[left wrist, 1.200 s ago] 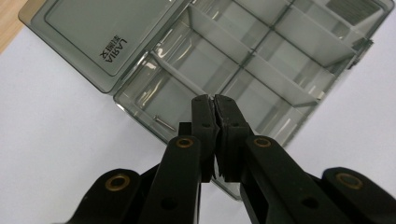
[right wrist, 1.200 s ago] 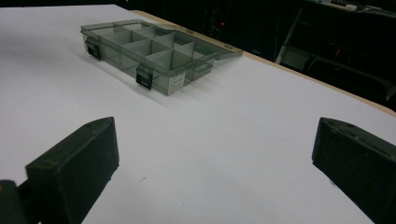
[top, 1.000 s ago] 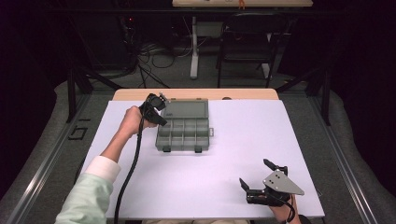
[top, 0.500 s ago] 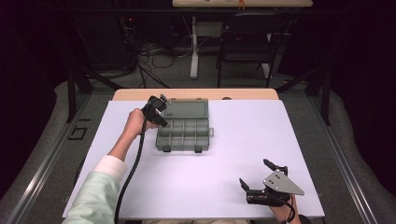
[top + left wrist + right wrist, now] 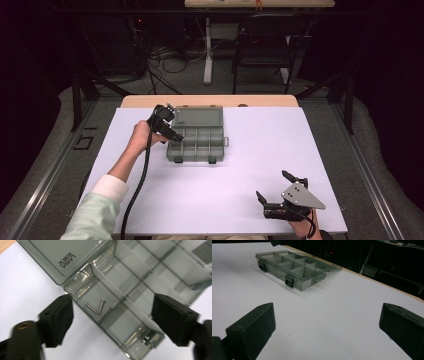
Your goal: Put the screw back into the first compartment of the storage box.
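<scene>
A smoky grey compartment box [image 5: 200, 142] lies at the back middle of the white table, its lid [image 5: 198, 116] folded open behind it. My left gripper [image 5: 172, 131] hovers open over the box's left end. In the left gripper view, three thin metal pins [image 5: 100, 308] lie in the corner compartment between my open left gripper [image 5: 112, 320] jaws, and nothing is held. My right gripper [image 5: 271, 185] rests open near the table's front right edge. In the right gripper view, the right gripper [image 5: 327, 327] points over bare table toward the box [image 5: 294, 267].
The white sheet [image 5: 250, 150] covers the table, with a strip of wood [image 5: 210, 100] showing at the back edge. Beyond the table stand a chair [image 5: 265, 45] and loose cables on the floor. The left gripper's cable [image 5: 140, 180] trails along the forearm.
The left gripper has edged slightly toward the near side over the box's left end. The right gripper has stayed still.
</scene>
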A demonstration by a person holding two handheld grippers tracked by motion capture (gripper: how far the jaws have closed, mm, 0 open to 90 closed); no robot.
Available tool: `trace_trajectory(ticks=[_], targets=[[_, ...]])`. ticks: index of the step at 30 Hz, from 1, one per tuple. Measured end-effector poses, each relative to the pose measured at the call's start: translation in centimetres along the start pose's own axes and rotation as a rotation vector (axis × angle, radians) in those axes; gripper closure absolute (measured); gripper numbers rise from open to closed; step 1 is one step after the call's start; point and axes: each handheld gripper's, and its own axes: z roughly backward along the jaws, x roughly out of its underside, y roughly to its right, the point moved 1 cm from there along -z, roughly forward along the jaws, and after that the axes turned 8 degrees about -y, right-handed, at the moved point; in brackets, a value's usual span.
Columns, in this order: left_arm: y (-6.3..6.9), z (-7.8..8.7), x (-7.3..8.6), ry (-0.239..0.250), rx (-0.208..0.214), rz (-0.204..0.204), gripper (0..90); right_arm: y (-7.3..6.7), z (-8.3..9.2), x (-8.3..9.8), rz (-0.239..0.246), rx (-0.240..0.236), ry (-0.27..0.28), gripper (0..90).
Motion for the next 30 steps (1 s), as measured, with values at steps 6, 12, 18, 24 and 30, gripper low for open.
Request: trace_trajectory(ticks=[6,12,18,24,30], targets=[[1.0,1.7,2.2,0.066,-0.014,0.001,9.3,0.0,0.0,0.0,0.0,0.0,-0.001,0.0],[2.4,3.1,4.9,0.145,-0.023,0.001,4.1,0.0,0.0,0.0,0.002,0.002,-0.01,0.0],[4.0,4.2,7.1,0.215,-0.046,0.004,0.9,-0.1,0.0,-0.1,0.005,0.0,-0.01,0.0],[5.4,4.6,9.0,0.253,-0.048,-0.013,0.3,-0.1,-0.1,0.0,0.002,-0.006,-0.012,0.0],[6.5,4.3,11.2,0.297,-0.055,-0.004,0.1,-0.1,-0.1,0.0,0.001,-0.009,-0.014,0.0]])
